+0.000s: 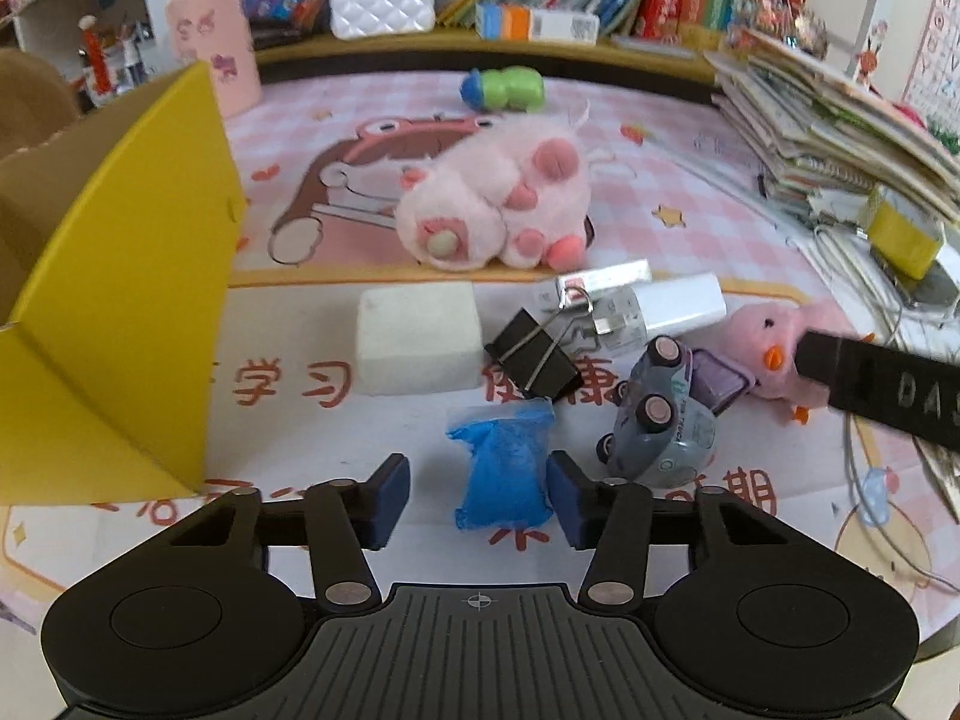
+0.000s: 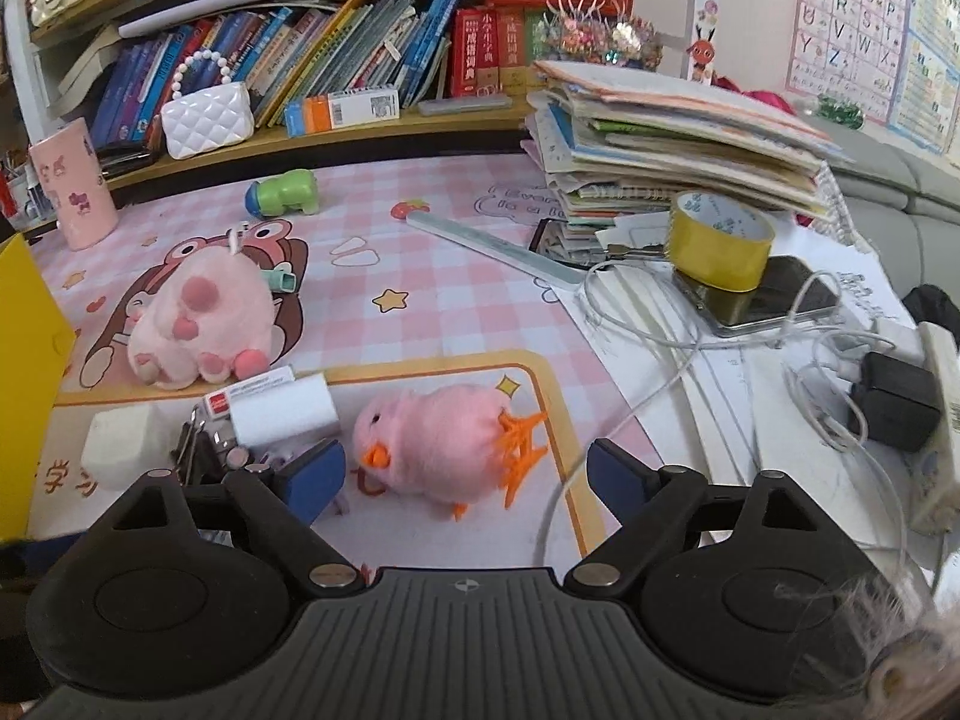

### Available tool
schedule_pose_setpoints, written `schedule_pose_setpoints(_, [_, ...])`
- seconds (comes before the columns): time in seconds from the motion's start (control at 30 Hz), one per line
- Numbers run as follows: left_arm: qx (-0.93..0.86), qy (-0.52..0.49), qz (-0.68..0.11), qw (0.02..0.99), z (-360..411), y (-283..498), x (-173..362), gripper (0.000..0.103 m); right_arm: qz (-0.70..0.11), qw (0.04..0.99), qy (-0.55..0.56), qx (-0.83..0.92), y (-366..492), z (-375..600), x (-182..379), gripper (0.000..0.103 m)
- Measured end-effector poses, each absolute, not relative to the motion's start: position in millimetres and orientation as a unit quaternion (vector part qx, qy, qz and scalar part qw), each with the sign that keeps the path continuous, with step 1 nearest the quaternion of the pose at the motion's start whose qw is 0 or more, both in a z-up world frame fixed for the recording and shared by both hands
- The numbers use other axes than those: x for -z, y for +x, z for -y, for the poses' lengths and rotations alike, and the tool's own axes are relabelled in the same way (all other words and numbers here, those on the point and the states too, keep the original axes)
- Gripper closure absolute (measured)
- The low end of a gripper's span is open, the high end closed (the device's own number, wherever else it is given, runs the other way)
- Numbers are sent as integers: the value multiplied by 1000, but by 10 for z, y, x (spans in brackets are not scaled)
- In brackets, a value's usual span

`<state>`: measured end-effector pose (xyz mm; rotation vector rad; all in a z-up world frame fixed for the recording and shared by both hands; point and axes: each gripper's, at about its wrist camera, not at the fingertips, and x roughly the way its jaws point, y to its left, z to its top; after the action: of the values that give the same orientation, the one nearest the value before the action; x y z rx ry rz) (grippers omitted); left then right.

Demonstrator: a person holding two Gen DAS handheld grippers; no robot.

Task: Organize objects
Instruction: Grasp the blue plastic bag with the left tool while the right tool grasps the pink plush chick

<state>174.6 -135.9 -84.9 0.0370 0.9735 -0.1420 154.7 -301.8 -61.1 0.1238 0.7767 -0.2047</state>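
Two grippers' fingers spread, holding nothing | pink checked mat [image 2: 468, 276] | bookshelf [image 2: 336, 60] behind | paper stack [image 2: 672, 138] right

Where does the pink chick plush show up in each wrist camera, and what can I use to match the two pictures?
Left wrist view: the pink chick plush lies at right of centre, partly hidden behind the other gripper's black finger.
Right wrist view: the pink chick plush lies low in the centre, between the open blue pads of the right gripper.
Shared landmark: the big pink plush with paw pads, farther back on the checked mat.
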Motion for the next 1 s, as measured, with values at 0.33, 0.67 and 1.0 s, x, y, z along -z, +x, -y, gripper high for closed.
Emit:
schedule_pose_setpoints(0.33, [70,30,-468,880,1372,1842,886,78,-423,901,48,79,1985,3061,905,13])
schedule_pose_setpoints(0.67, [70,0,-441,895,1299,1769,638,79,-394,913,49,93,1985,3225,835,27])
schedule_pose_setpoints(1.0, [100,-20,-403,909,1215,1564,397,79,-323,937,75,108,1583,3208,335,26])
